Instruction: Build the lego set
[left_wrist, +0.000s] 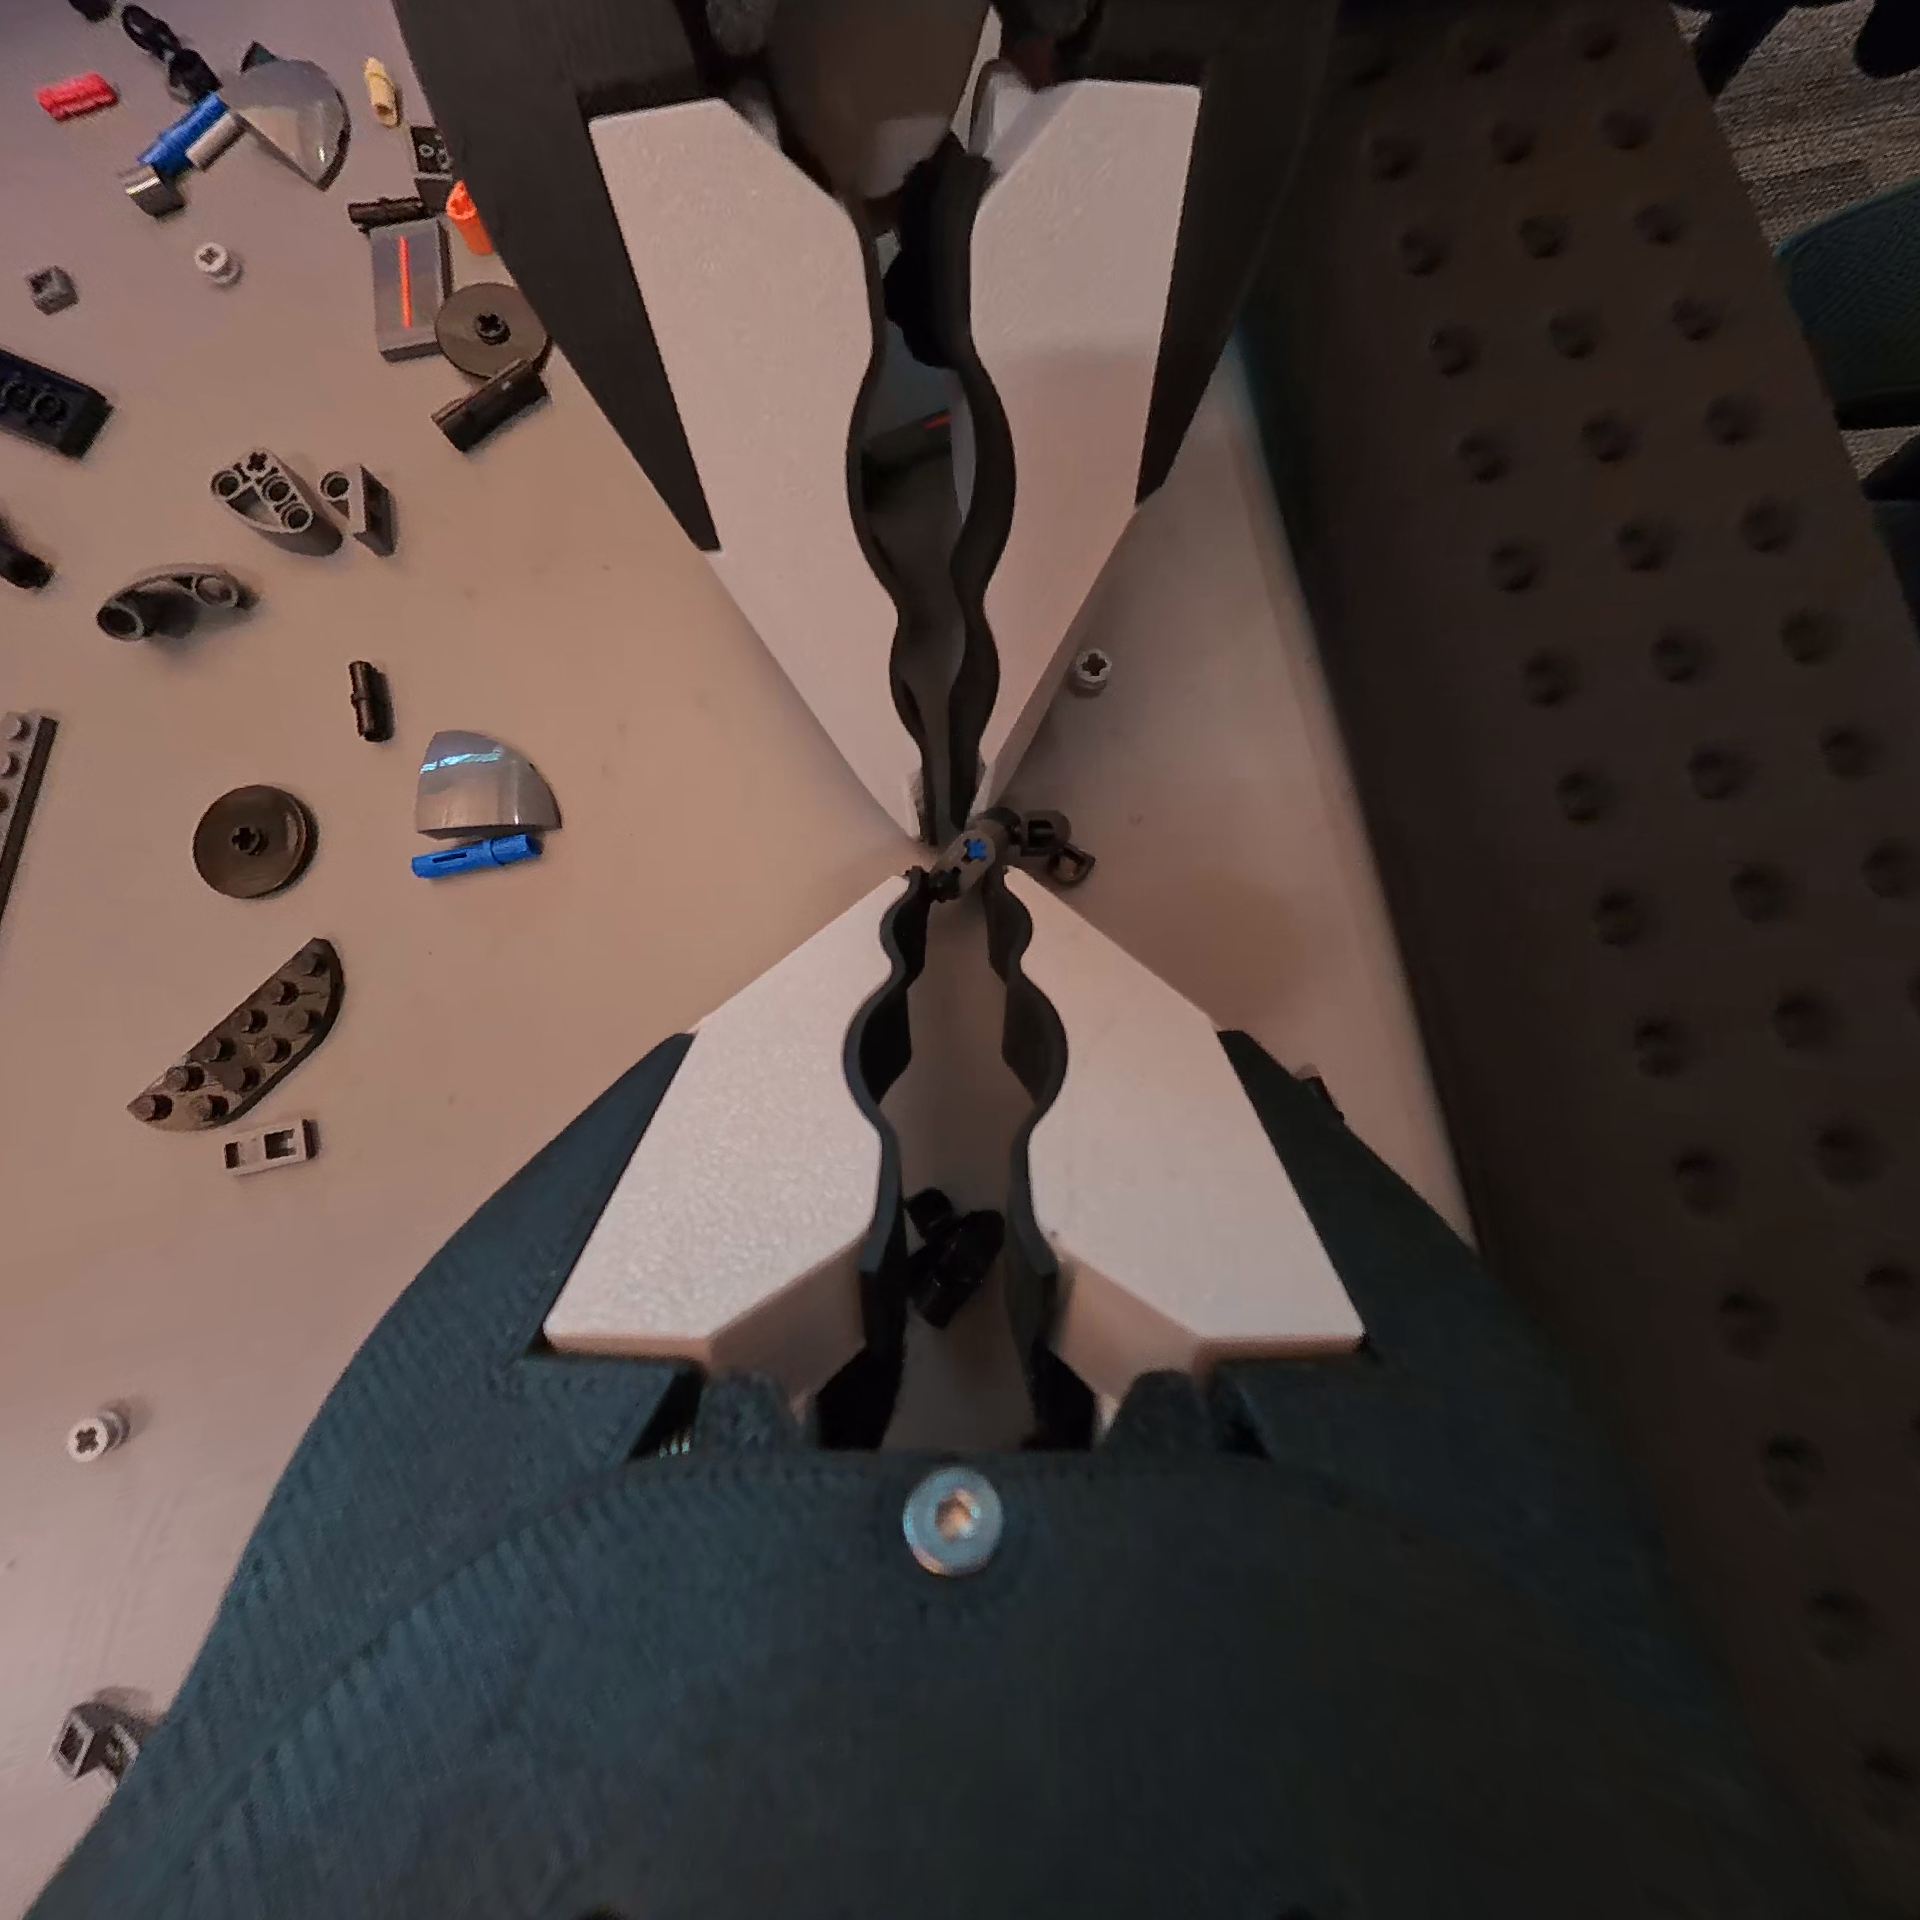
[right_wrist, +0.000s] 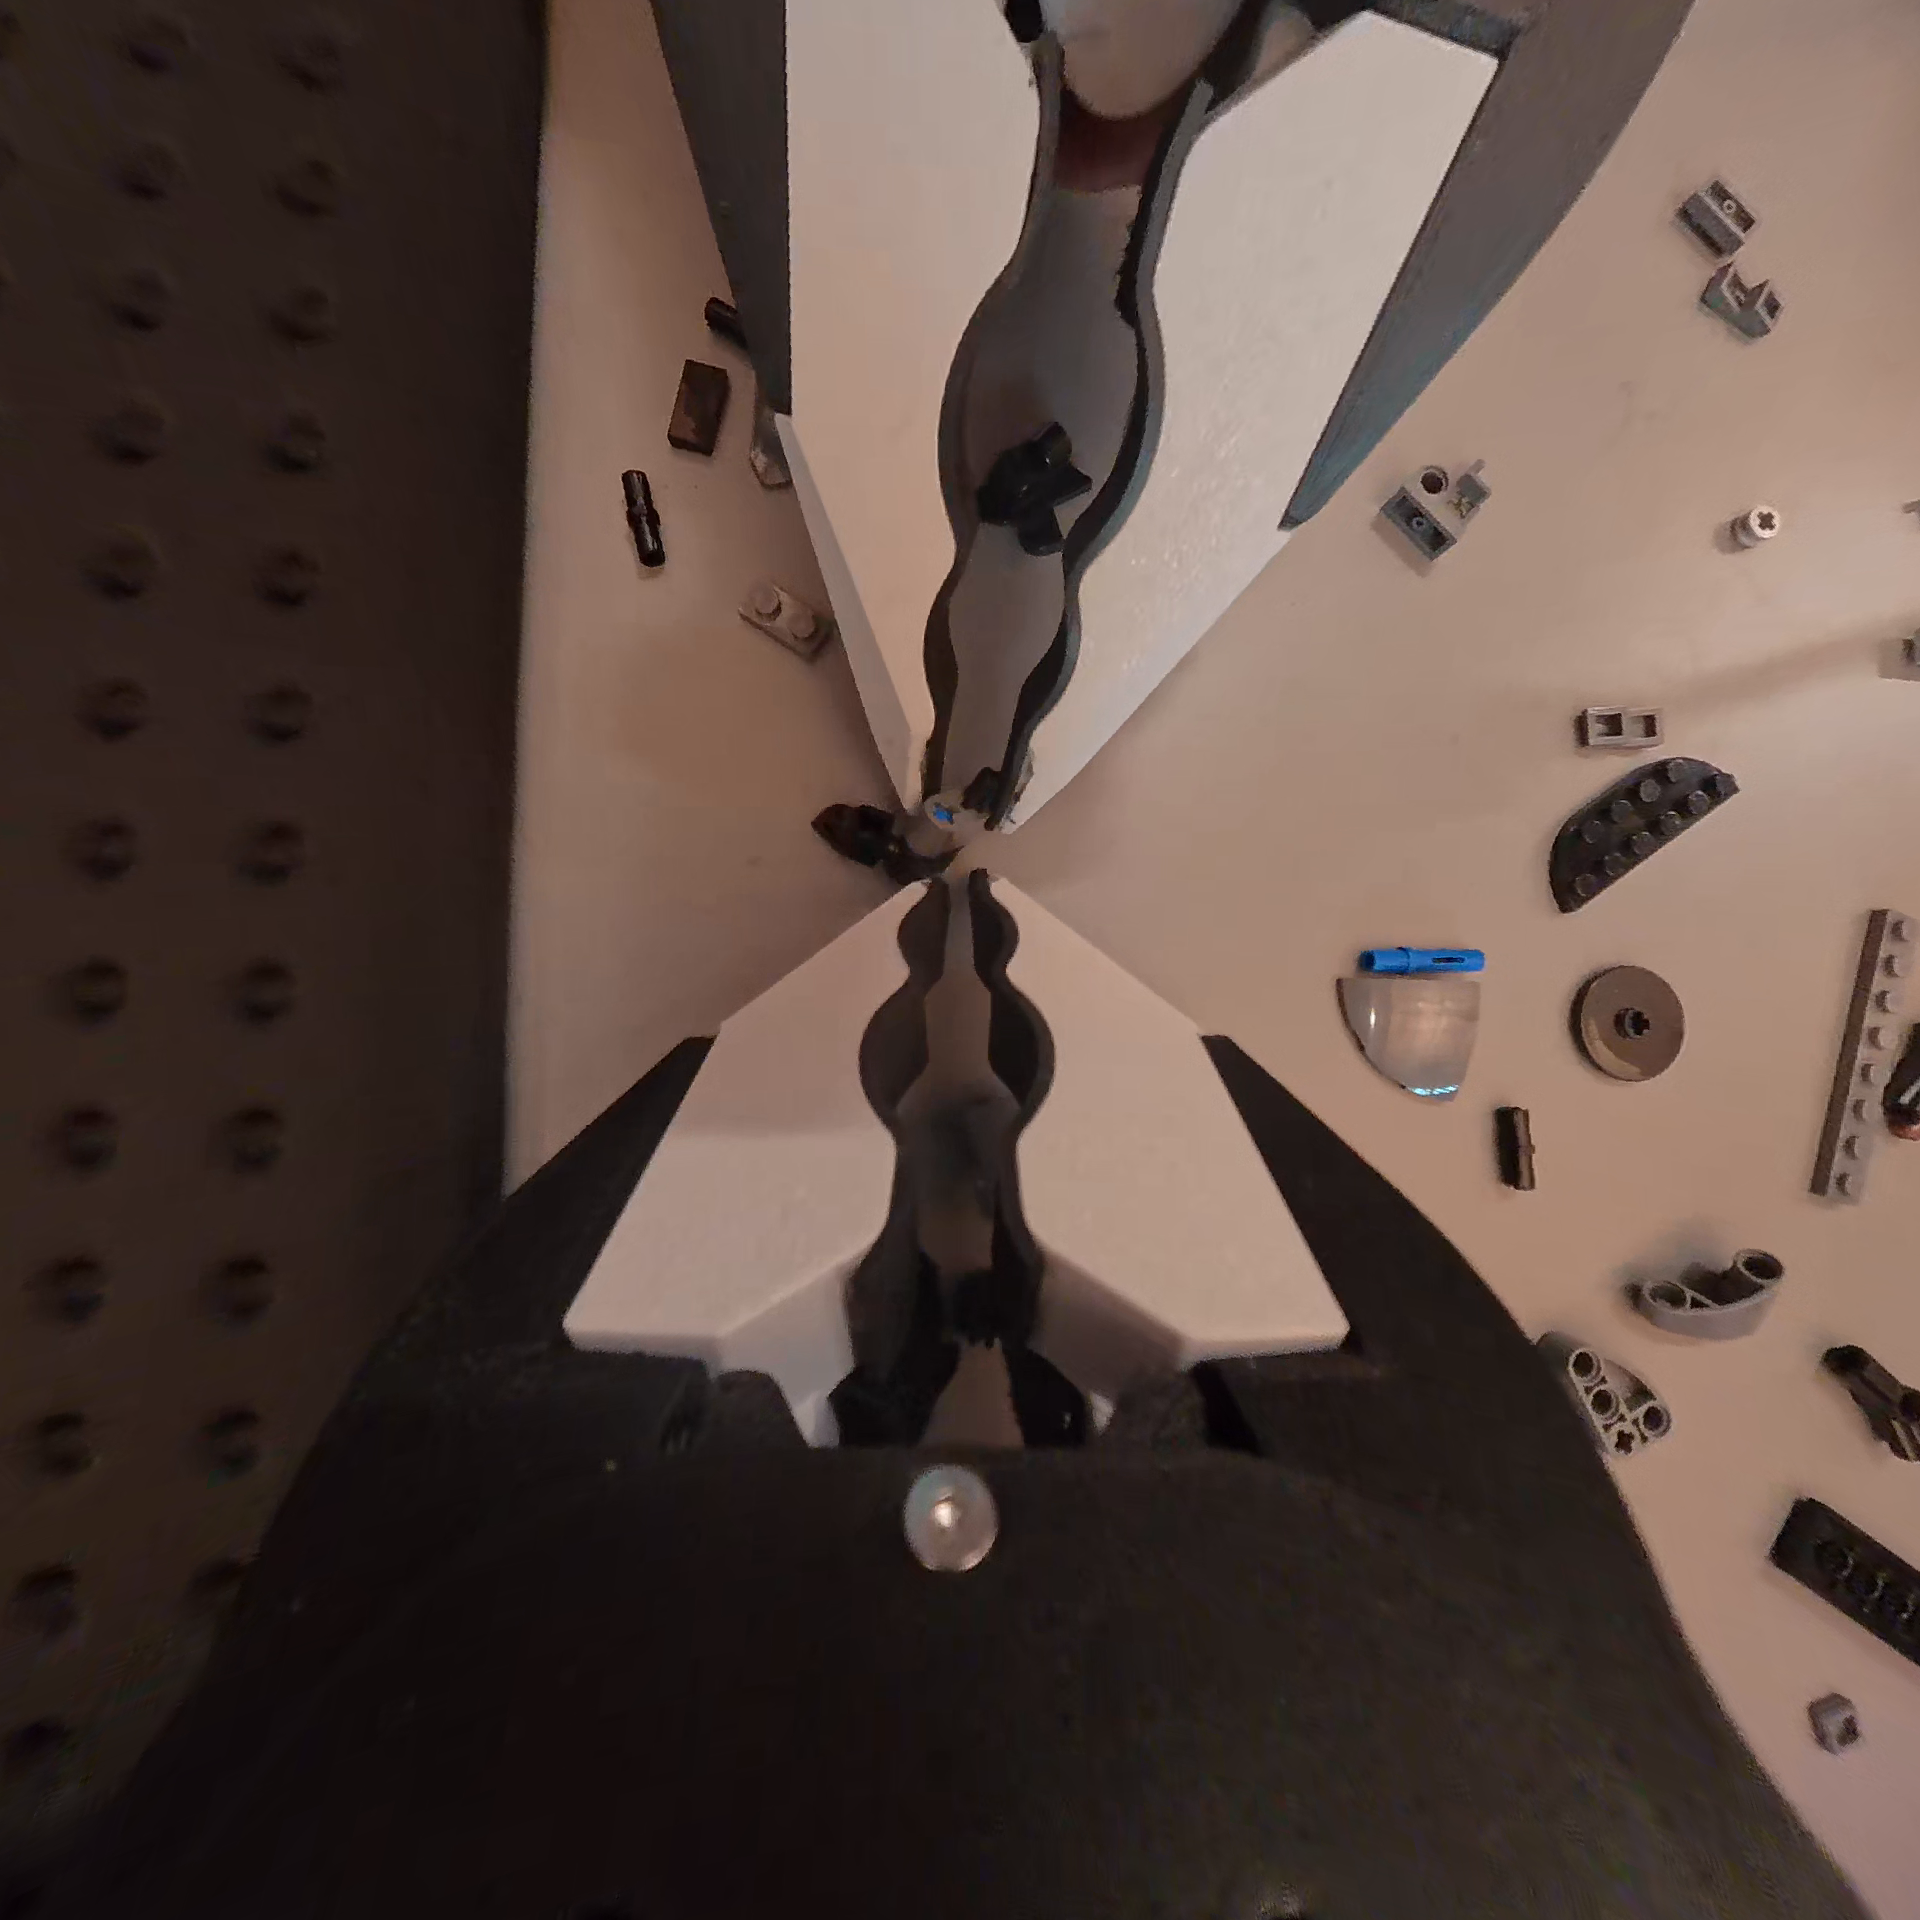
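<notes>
My two grippers meet tip to tip over the white table (left_wrist: 644, 748). Between them is a small assembly (left_wrist: 977, 847): a grey piece with a blue cross axle end and a black connector (left_wrist: 1049, 840) sticking out to one side. My left gripper (left_wrist: 956, 888) is shut on it, jaws a little apart. My right gripper (right_wrist: 954, 881), jaws nearly together, pinches the same assembly (right_wrist: 942, 819) from the opposite side. In each view the other gripper comes down from the top. How much each tip holds is hidden.
A large grey studded baseplate (left_wrist: 1610, 727) lies beside the grippers, also in the right wrist view (right_wrist: 208, 727). Loose parts lie on the other side: a blue pin (left_wrist: 478, 857), a curved grey shell (left_wrist: 483, 784), a black half-round plate (left_wrist: 244, 1039), a round dish (left_wrist: 252, 840). A black piece (right_wrist: 1029, 483) lies under the left gripper. Left and right tips are no more than a few centimetres apart. The blue pin (left_wrist: 478, 857) is about equally far from each gripper, around 9 centimetres. Seen from the right wrist view (right_wrist: 1420, 955) as well.
</notes>
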